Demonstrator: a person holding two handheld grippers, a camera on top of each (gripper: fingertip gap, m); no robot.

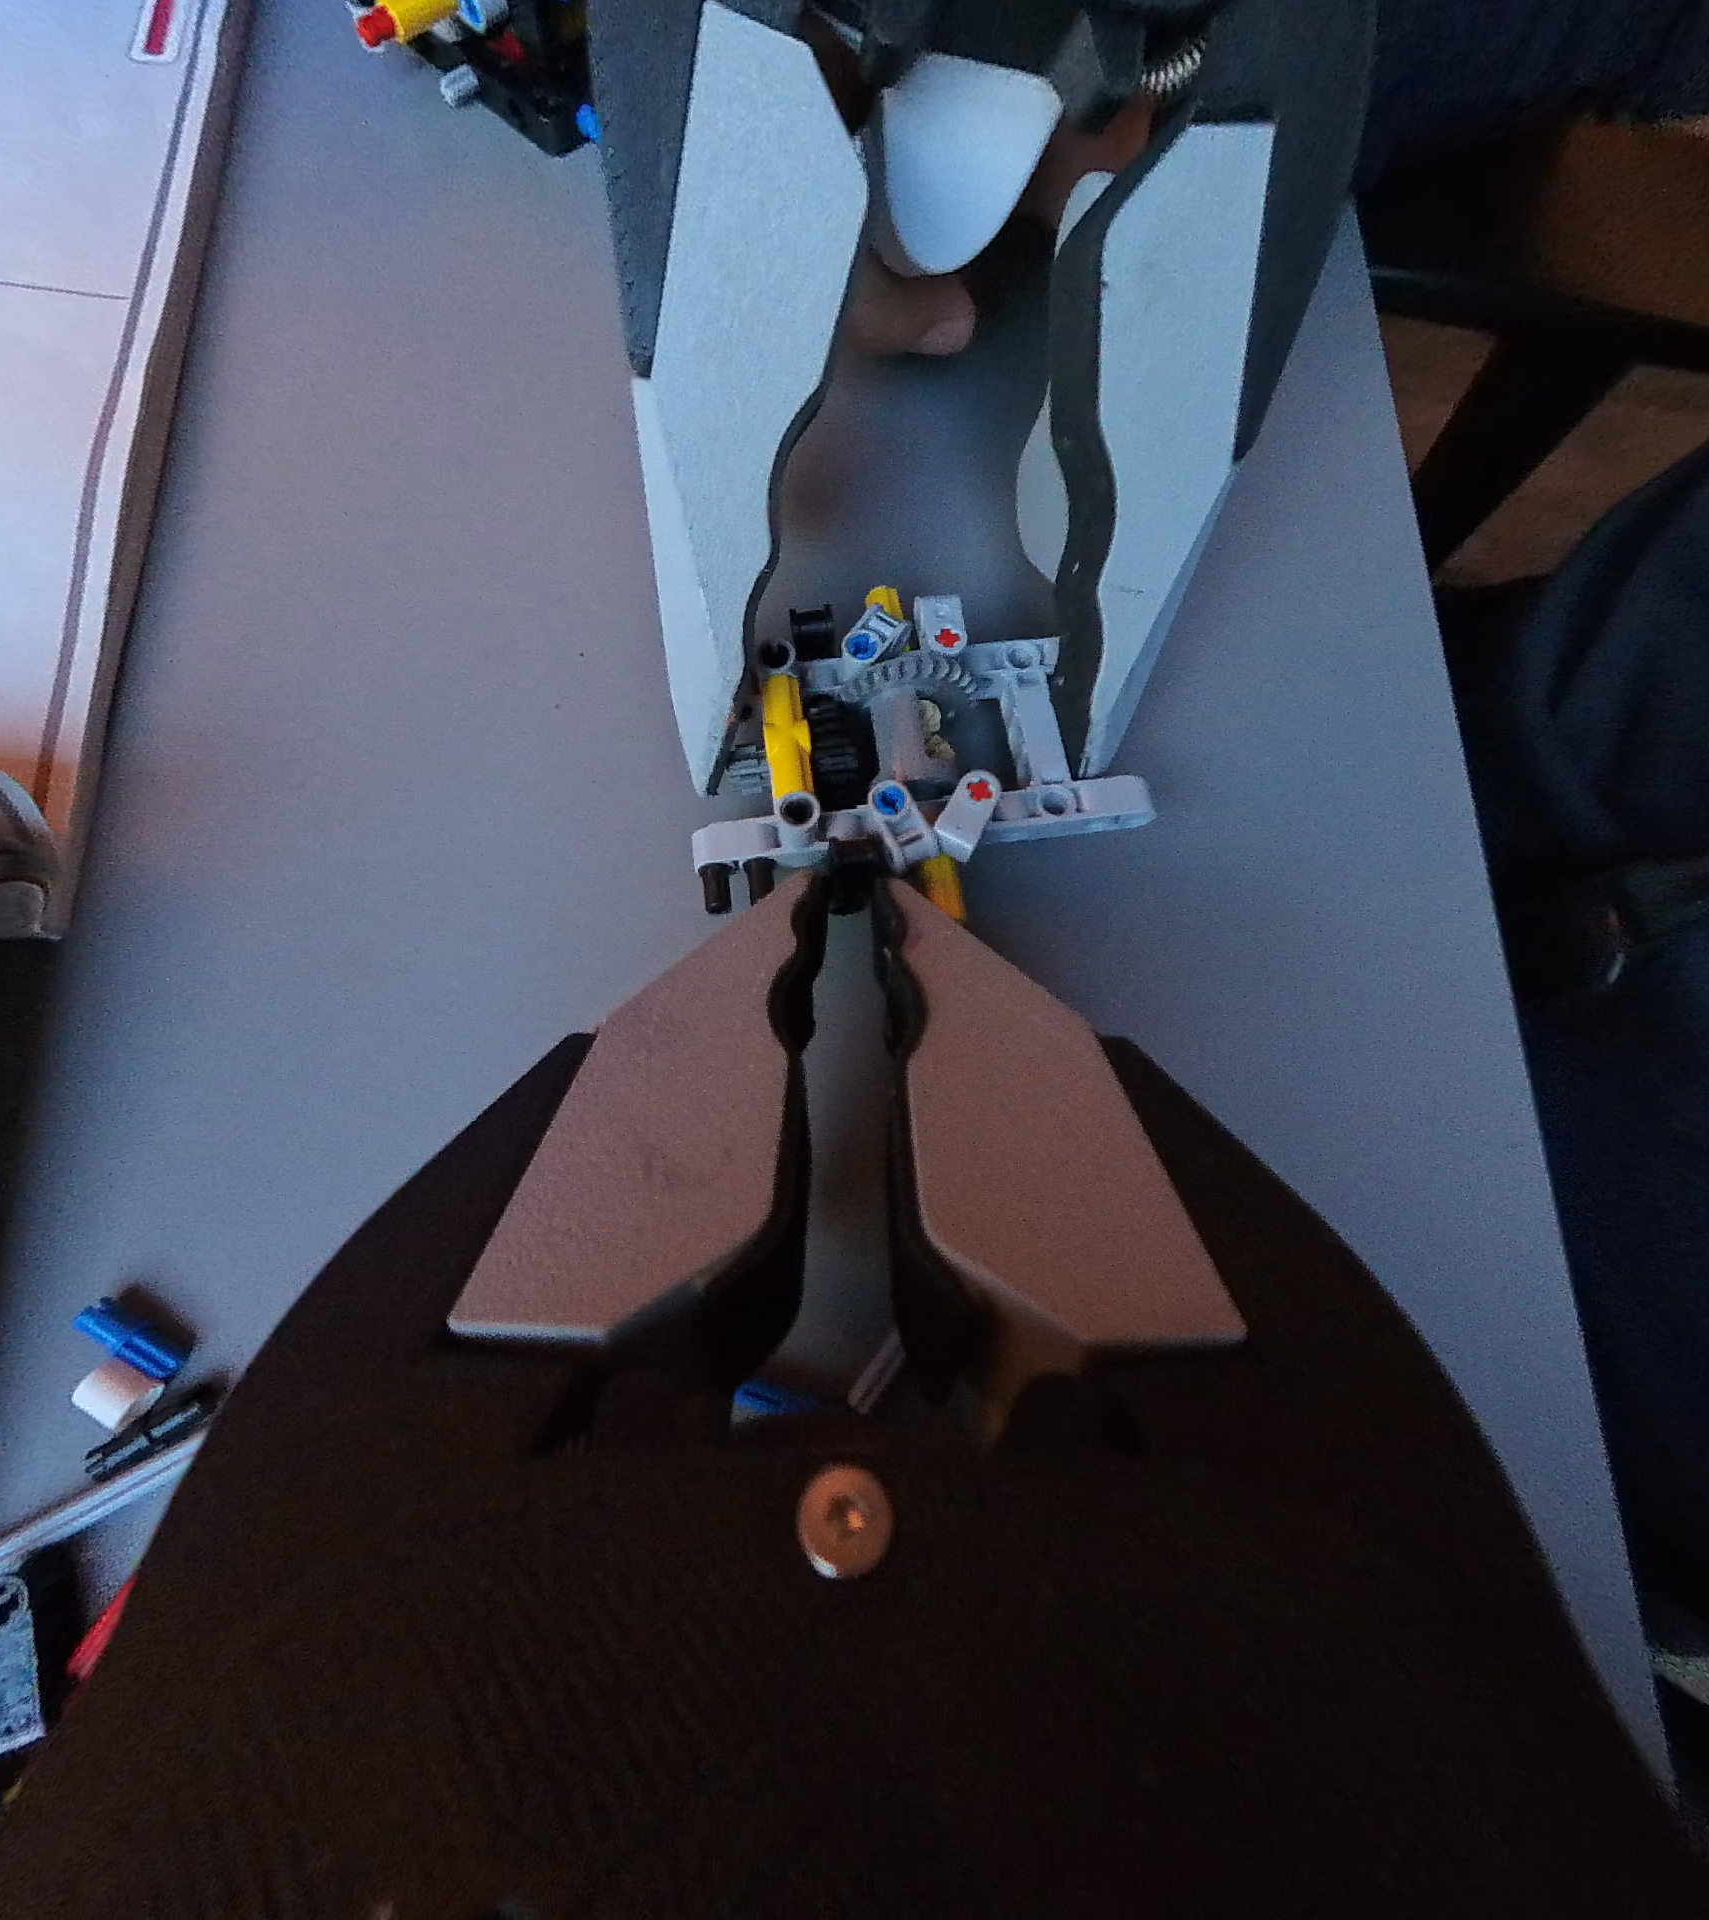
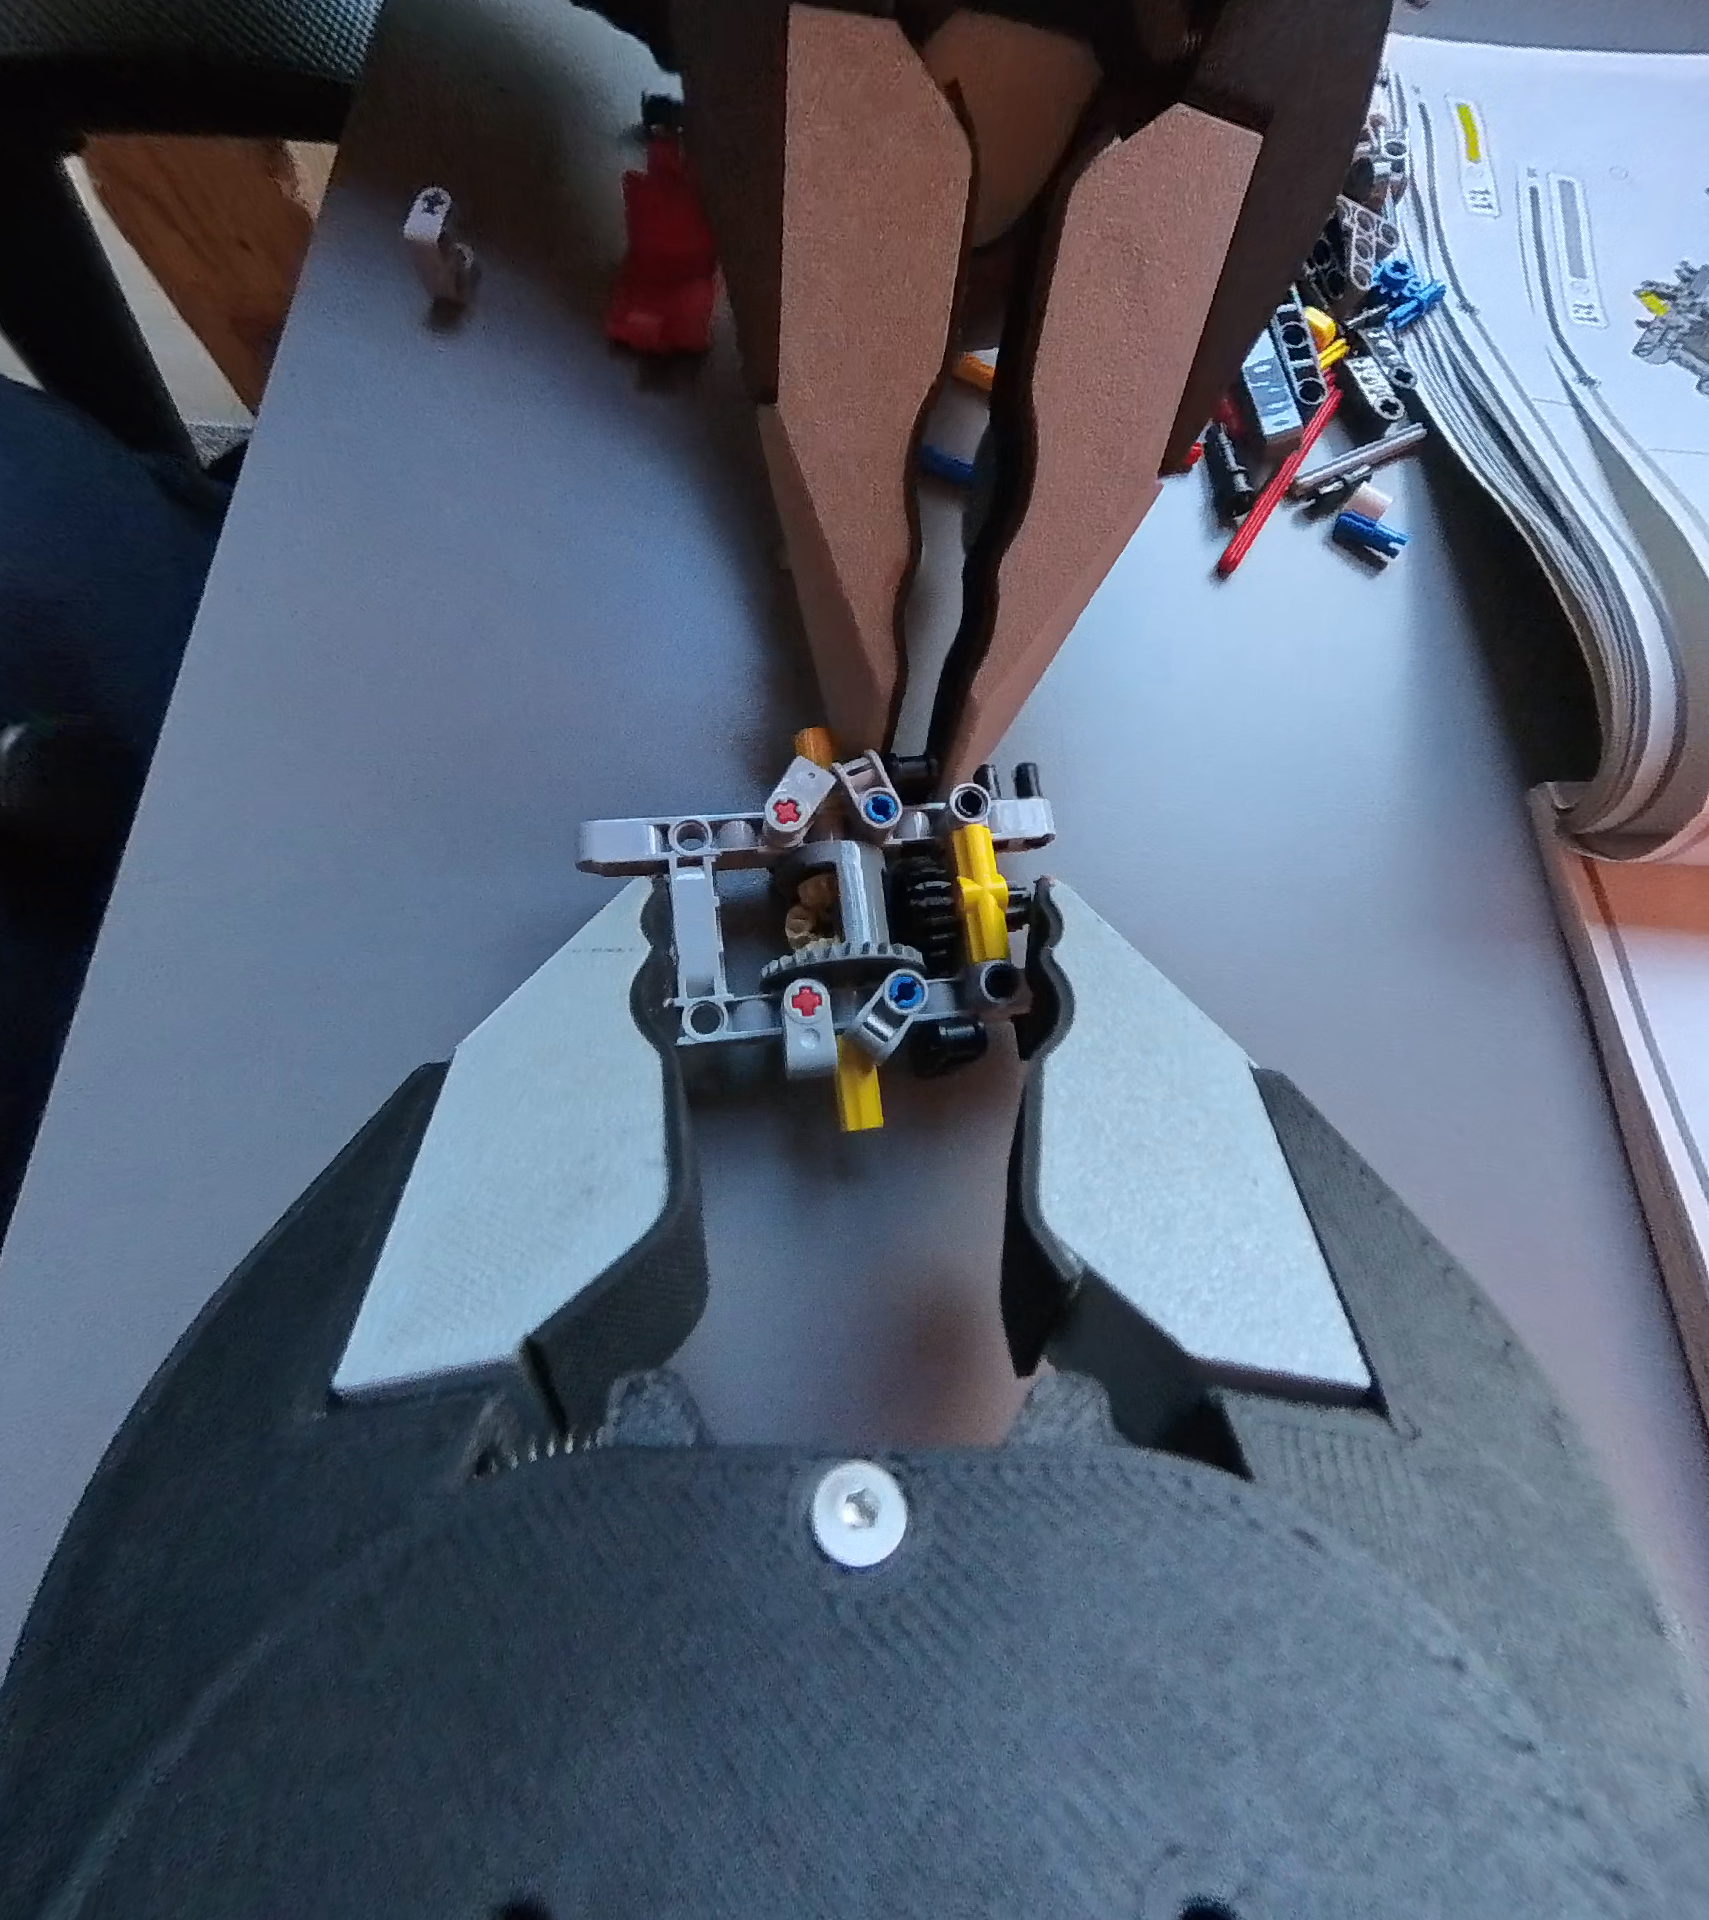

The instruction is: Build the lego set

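- Looking along the left gripper [image 1: 845,896] in the left wrist view: its brown fingers [image 1: 694,1091] are drawn almost together, tips pinched on a small black pin [image 1: 845,868] that sticks out of the near beam of a grey brick-built gear assembly [image 1: 917,738] on the grey table [image 1: 393,727].
- Same view, farther off: right gripper [image 1: 907,717], grey-fingered, straddles the assembly from the opposite side (loose blue and black pins [image 1: 135,1371] lie at lower left).
- Right wrist view: right gripper [image 2: 845,951] spread wide, both wavy pads against the assembly's [image 2: 829,914] two ends, clamping it on the table [image 2: 414,727].
- Same view: left gripper [image 2: 917,753] comes in from above, its tips on the black pin [image 2: 917,767] at the far beam. An open instruction booklet [image 2: 1608,343] and scattered small parts [image 2: 1317,416] lie to the right.
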